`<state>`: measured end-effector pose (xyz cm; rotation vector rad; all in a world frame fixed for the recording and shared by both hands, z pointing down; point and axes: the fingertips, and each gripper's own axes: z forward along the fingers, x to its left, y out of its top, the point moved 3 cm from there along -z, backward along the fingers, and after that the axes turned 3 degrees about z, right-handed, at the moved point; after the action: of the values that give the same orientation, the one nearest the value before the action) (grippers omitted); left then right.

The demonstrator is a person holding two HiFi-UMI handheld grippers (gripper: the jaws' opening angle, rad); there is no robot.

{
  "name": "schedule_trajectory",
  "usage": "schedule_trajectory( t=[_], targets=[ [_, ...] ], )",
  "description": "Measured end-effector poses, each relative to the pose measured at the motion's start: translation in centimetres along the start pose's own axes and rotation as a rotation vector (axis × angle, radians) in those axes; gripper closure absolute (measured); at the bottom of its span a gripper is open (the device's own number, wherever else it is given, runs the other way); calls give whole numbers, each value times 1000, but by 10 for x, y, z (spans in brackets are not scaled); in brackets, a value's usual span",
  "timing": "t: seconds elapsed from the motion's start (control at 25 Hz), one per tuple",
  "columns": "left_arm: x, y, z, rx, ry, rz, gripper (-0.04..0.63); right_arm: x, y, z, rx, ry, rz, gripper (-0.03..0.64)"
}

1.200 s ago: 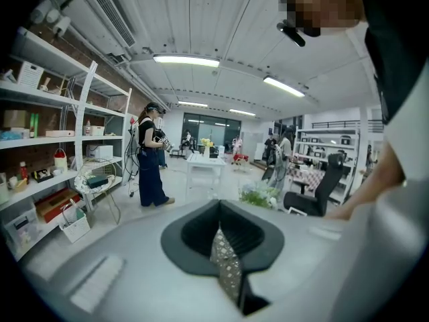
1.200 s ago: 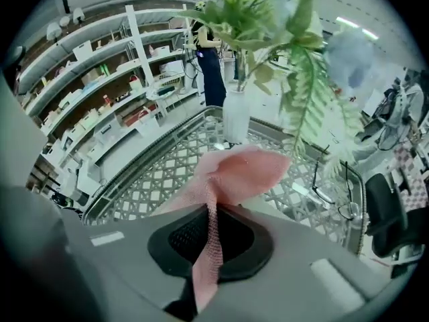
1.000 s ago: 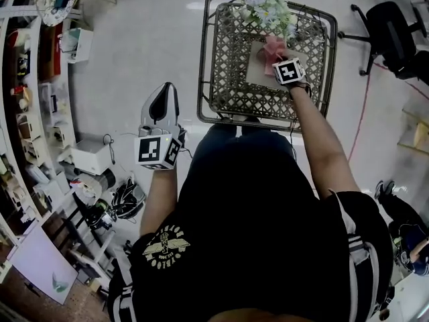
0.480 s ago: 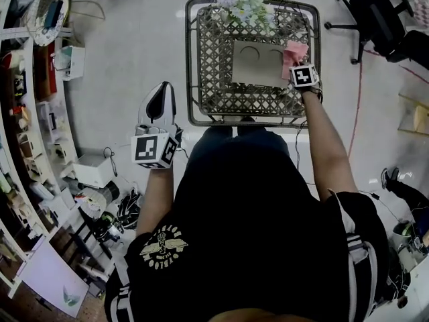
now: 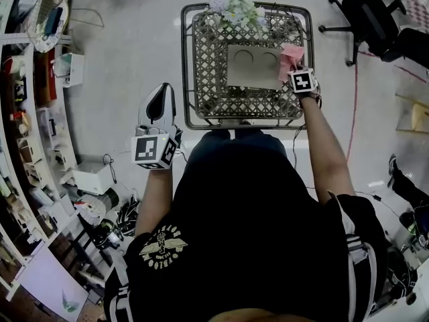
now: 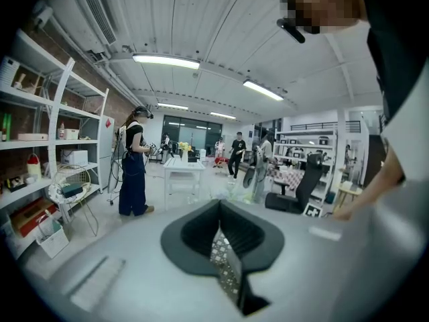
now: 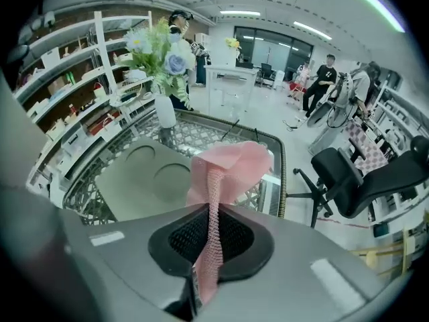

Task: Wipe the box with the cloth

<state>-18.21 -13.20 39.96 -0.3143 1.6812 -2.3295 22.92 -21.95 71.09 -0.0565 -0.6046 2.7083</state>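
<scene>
**Item: box** point(image 5: 253, 67). Flat and pale, with two round recesses in its top. It lies loose on the lattice top of the table point(image 5: 190, 66), towards the far right part.

**Item: cloth** point(image 7: 228, 170). Pink, and clamped in the right gripper point(image 7: 209, 247), whose jaws are clenched on a thin strip of it. The rest is bunched beyond the tips. It sits at the box's right edge; whether it touches the box cannot be told.

**Item: left gripper** point(image 6: 224, 247). Jaws together with nothing between them. It is held off the table's left side, well apart from the box.

**Hazards, as judged**
- Only a narrow strip of cloth is pinched, so a firm drag could pull it out of the jaws.
- Nothing steadies the box, which looks light. A sideways wipe could slide it over the lattice, towards the flowers point(image 7: 157, 49) and their white vase point(image 7: 165, 113) at the far edge.
- If the box or cloth knocks the vase, it may tip.
- The bunched cloth could catch in the lattice openings if it comes down off the box.
- If the bunch folds aside, the hard jaw tips would rub the box top instead of the fabric.

**Count**
- Box: one
- Recesses in the box: two
- Cloth: one
- Grippers: two
- Table: one
- Vase with flowers: one
- Office chair point(image 7: 375, 180): one beside the table on the right
- People in the room beyond: several, number not certain
</scene>
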Motion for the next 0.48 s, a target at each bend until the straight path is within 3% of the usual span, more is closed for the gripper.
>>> schedule_trajectory(
  t=[0.16, 0.32, 0.48],
  targets=[
    [2, 7, -6, -25, 10, 7, 595, 26, 6, -37, -76, 53, -30, 595],
    [4, 10, -10, -37, 13, 15, 595, 75, 17, -69, -164, 184, -9, 595],
    [13, 12, -19, -37, 13, 18, 595, 136, 30, -71, -180, 302, -1, 595]
  ],
)
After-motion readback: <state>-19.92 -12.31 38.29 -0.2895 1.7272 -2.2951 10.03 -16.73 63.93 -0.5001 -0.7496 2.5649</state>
